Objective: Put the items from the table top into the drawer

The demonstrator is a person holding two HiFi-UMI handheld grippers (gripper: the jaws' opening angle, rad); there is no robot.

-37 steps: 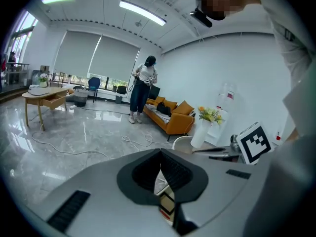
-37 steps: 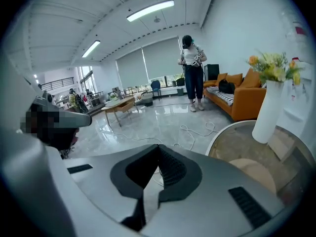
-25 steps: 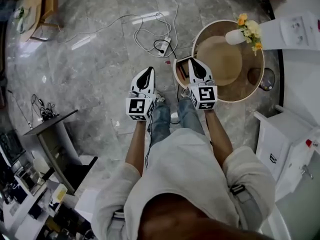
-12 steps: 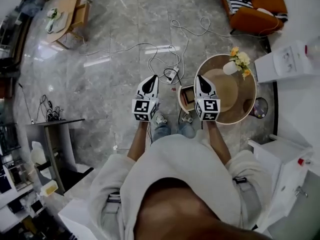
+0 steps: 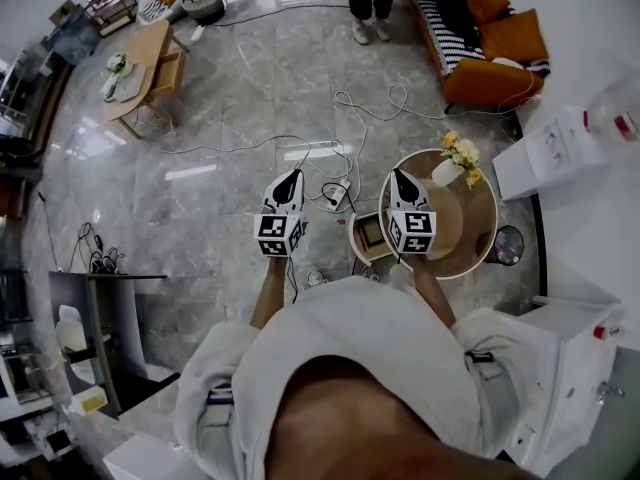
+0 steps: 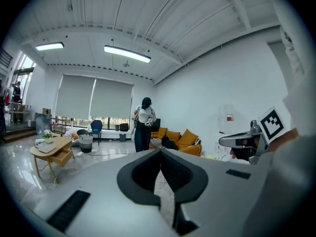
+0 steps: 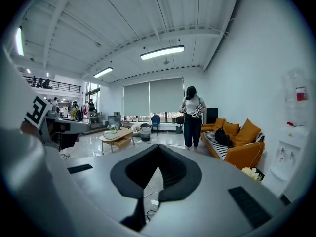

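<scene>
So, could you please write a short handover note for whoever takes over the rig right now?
Left tool: shut, empty, held over the floor.
Right tool: shut, empty, held above the round table at its left edge.
Drawer stands open at that edge; contents unclear.
Flower vase and a beige hat-like item sit on the tabletop.
Nothing visibly stowed; both are left to go in.

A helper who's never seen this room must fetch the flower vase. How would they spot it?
Near the orange sofa stands a round wooden table. The vase sits at its edge nearest the sofa: small and white, holding yellow flowers, unlike the broad tan hat beside it.
</scene>
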